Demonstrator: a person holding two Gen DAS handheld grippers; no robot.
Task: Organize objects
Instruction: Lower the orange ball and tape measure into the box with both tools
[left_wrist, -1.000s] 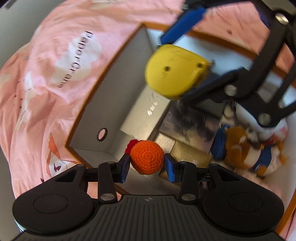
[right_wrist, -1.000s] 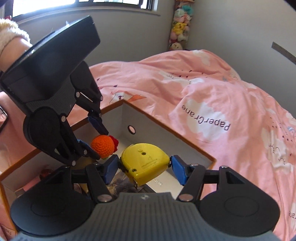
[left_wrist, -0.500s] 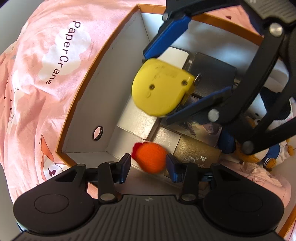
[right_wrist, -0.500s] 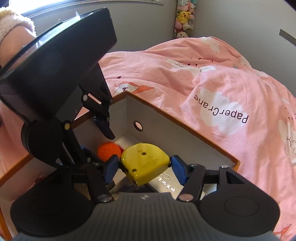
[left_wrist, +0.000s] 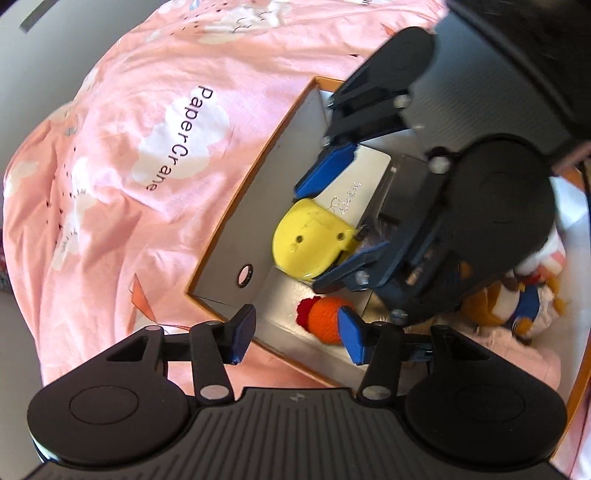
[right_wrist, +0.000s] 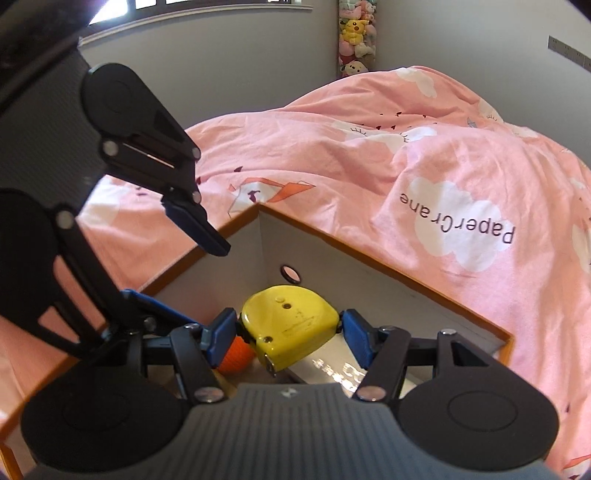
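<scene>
An orange-rimmed storage box (left_wrist: 236, 225) with grey inner walls sits on the pink duvet. My right gripper (right_wrist: 286, 330) is shut on a yellow tape measure (right_wrist: 288, 325), held low inside the box's corner; it also shows in the left wrist view (left_wrist: 310, 243). My left gripper (left_wrist: 295, 332) is open and empty above the box's near wall. An orange crochet ball (left_wrist: 327, 319) with a red tuft lies loose on the box floor, next to my left gripper's right fingertip. Only part of it shows in the right wrist view (right_wrist: 234, 360), behind a finger.
The box holds a silver flat case (left_wrist: 354, 192), a dark booklet and plush toys (left_wrist: 517, 306). The pink "PaperCrane" duvet (right_wrist: 443, 177) surrounds the box. Grey walls and a stack of plush toys (right_wrist: 352, 33) stand behind the bed.
My left gripper opened and let go of the orange ball, which dropped into the box; the gripper then pulled back. My right gripper lowered the tape measure deeper into the box corner.
</scene>
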